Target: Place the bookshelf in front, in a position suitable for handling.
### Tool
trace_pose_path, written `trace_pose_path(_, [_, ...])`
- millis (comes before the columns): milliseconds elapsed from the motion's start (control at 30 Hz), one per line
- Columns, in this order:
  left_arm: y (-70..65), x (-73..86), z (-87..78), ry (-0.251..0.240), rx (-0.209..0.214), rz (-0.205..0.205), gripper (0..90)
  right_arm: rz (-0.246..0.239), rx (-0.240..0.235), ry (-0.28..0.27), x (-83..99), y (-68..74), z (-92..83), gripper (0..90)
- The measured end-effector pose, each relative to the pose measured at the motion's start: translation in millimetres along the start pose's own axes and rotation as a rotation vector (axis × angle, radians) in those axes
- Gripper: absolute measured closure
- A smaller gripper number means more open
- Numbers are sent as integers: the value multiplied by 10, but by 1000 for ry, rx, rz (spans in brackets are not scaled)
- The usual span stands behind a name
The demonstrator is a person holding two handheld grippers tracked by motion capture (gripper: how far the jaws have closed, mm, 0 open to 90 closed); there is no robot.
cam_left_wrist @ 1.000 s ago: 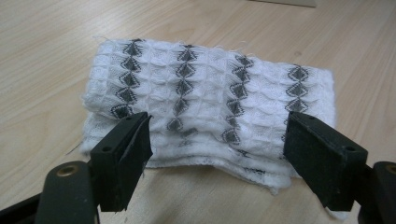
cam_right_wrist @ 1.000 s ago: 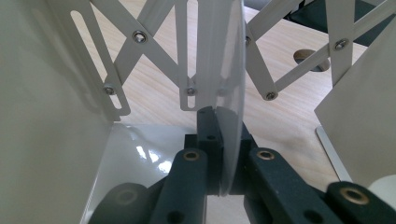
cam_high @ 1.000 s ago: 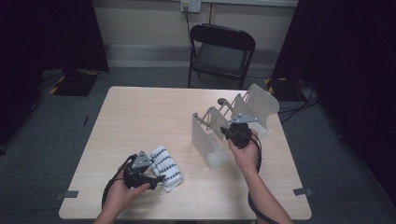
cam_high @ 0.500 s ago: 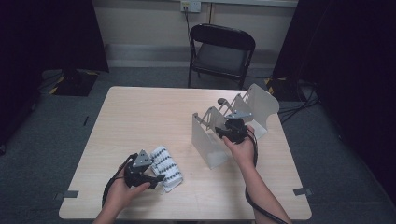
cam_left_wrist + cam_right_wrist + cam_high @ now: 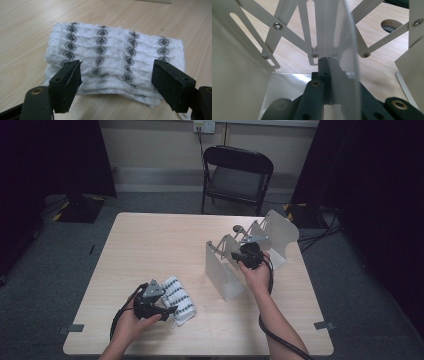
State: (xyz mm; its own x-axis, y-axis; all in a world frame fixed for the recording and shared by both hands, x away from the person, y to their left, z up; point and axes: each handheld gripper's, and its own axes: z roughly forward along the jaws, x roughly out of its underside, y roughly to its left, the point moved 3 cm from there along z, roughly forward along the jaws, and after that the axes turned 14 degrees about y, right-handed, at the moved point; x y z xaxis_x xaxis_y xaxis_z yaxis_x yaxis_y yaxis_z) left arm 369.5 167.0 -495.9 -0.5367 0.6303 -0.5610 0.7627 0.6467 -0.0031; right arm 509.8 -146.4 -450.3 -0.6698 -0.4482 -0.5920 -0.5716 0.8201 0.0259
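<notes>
A folded white cloth point(image 5: 180, 299) point(image 5: 112, 57) with rows of black diamonds lies near the table's front left. My left gripper point(image 5: 167, 310) point(image 5: 117, 65) is open, one jaw standing at each side of the cloth's near edge. A white metal rack point(image 5: 224, 270) point(image 5: 242, 65) of upright plates joined by scissor links stands on the right half of the table. My right gripper point(image 5: 248, 251) point(image 5: 327, 60) reaches in among the plates from above. It is shut on the edge of a middle plate point(image 5: 329, 30).
The wooden table point(image 5: 150, 245) has a round cable hole point(image 5: 236, 227) point(image 5: 393, 26) just beyond the rack. A black folding chair point(image 5: 237, 170) stands past the far edge. Cables trail from both grippers toward the table's front edge.
My right hand has shifted a little to the left and farther in over the rack. The left gripper and the cloth have stayed in place.
</notes>
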Motion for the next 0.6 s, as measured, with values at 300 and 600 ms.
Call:
trace_pose_path(300, [-65, -171, 88, -7, 30, 25, 258, -37, 57, -56, 23, 54, -38, 900])
trace_pose_path(600, [-49, -170, 249, 92, 48, 26, 180, -46, 70, -79, 72, 61, -70, 900])
